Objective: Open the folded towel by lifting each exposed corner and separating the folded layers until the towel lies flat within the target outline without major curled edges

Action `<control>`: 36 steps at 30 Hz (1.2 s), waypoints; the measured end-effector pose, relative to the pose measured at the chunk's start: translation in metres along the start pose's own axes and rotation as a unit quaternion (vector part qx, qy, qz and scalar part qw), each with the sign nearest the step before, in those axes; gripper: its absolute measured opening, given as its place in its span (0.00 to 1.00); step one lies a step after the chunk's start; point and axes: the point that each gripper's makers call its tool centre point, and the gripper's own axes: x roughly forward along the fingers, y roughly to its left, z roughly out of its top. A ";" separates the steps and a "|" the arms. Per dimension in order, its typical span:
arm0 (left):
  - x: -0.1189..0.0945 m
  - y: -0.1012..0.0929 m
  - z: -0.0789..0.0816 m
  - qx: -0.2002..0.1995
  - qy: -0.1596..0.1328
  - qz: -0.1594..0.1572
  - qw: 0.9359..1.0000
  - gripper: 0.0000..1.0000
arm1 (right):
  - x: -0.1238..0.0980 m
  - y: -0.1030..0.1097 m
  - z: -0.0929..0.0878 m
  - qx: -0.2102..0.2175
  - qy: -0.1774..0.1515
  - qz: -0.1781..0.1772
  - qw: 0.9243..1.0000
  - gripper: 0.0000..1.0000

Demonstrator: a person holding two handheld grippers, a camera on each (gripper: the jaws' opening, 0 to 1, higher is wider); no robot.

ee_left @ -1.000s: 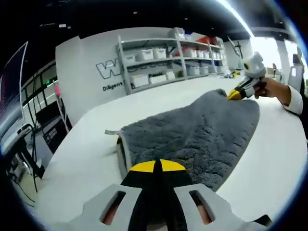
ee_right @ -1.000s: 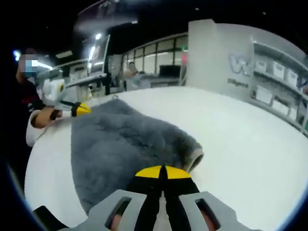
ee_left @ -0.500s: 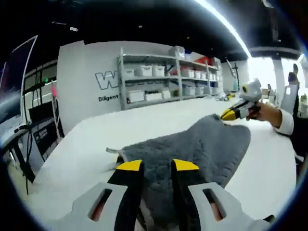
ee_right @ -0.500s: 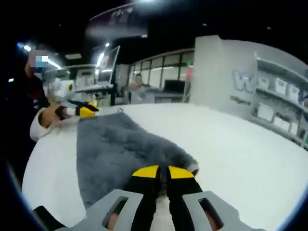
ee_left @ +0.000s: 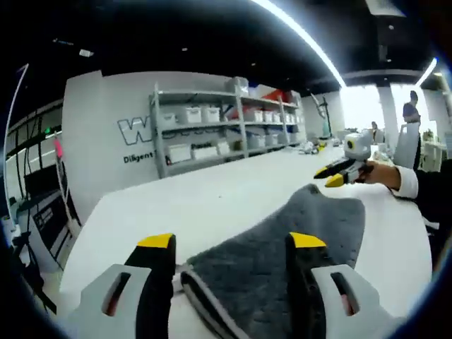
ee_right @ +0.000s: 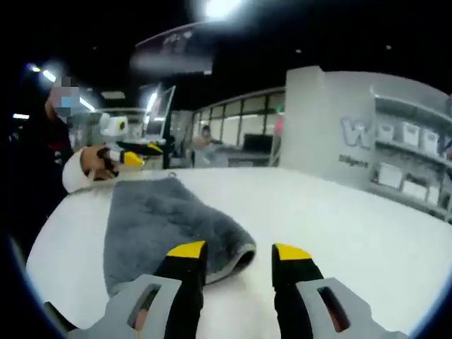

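Both grippers, left (ee_left: 230, 241) and right (ee_right: 239, 250), hold jaws spread with nothing between, hovering over opposite ends of the grey towel (ee_left: 296, 240) lying on the white table (ee_right: 339, 212), apparently released for regrasping.

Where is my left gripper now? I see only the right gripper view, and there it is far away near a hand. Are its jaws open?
Observer: In the left gripper view, the left gripper stands wide open, its yellow tips either side of the grey towel's near end.
Operator: Does it hold the towel?
Observer: No. A folded edge with a pale hem lies between the jaws, and neither tip touches it.
Operator: What lies behind the towel on that side?
Observer: A metal shelf rack with white bins stands beyond the white table, against a wall with lettering.
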 end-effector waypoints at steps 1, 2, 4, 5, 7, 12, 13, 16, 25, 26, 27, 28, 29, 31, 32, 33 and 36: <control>0.002 0.002 -0.005 0.016 0.008 0.004 1.000 0.75 | 0.001 0.000 0.002 -0.005 -0.006 0.000 1.000 0.46; 0.005 0.007 -0.009 0.036 0.010 0.009 0.999 0.75 | 0.003 0.002 0.005 -0.009 -0.016 0.005 1.000 0.52; 0.009 0.011 -0.015 0.032 0.015 0.009 0.999 0.75 | 0.005 0.006 0.008 -0.007 -0.025 0.019 0.999 0.56; 0.010 0.013 -0.018 0.028 0.018 0.008 0.999 0.75 | 0.006 0.008 0.009 -0.008 -0.026 0.023 0.999 0.56; 0.016 0.014 -0.024 -0.007 0.021 -0.004 1.000 0.78 | 0.009 0.009 0.009 -0.013 -0.028 0.025 0.999 0.57; 0.028 0.027 -0.034 -0.023 0.022 -0.003 0.999 0.78 | 0.015 0.009 0.000 0.008 -0.016 0.034 0.999 0.58; 0.029 0.027 -0.034 -0.023 0.022 -0.003 0.999 0.78 | 0.015 0.010 0.000 0.015 -0.017 0.038 0.999 0.57; 0.035 0.027 -0.027 -0.040 0.003 -0.016 0.999 0.76 | 0.019 0.006 -0.002 0.019 -0.016 0.035 0.999 0.56; 0.032 0.029 -0.041 -0.078 0.028 0.017 0.996 0.70 | 0.027 -0.001 -0.014 0.042 -0.001 0.031 0.999 0.50; 0.030 0.029 -0.042 -0.079 0.030 0.019 0.996 0.70 | 0.026 -0.002 -0.013 0.042 -0.003 0.030 0.999 0.47; 0.029 0.028 -0.042 -0.079 0.031 0.019 0.996 0.69 | 0.026 -0.002 -0.013 0.042 -0.004 0.030 0.999 0.45; 0.026 0.026 -0.044 -0.083 0.033 0.017 0.996 0.68 | 0.025 -0.002 -0.012 0.047 -0.006 0.029 0.998 0.43; 0.025 0.025 -0.045 -0.089 0.033 0.016 0.995 0.68 | 0.025 -0.002 -0.011 0.054 -0.008 0.030 0.998 0.41; 0.026 0.020 -0.047 -0.101 0.033 0.009 0.994 0.68 | 0.024 -0.002 -0.011 0.071 -0.011 0.034 0.997 0.41; 0.028 0.016 -0.049 -0.113 0.033 0.001 0.993 0.67 | 0.025 -0.002 -0.011 0.077 -0.011 0.035 0.996 0.41; 0.030 0.013 -0.051 -0.124 0.033 -0.006 0.992 0.67 | 0.025 -0.002 -0.012 0.083 -0.011 0.035 0.996 0.41; 0.033 0.004 -0.054 -0.145 0.031 -0.022 0.989 0.66 | 0.025 -0.001 -0.012 0.103 -0.011 0.040 0.994 0.39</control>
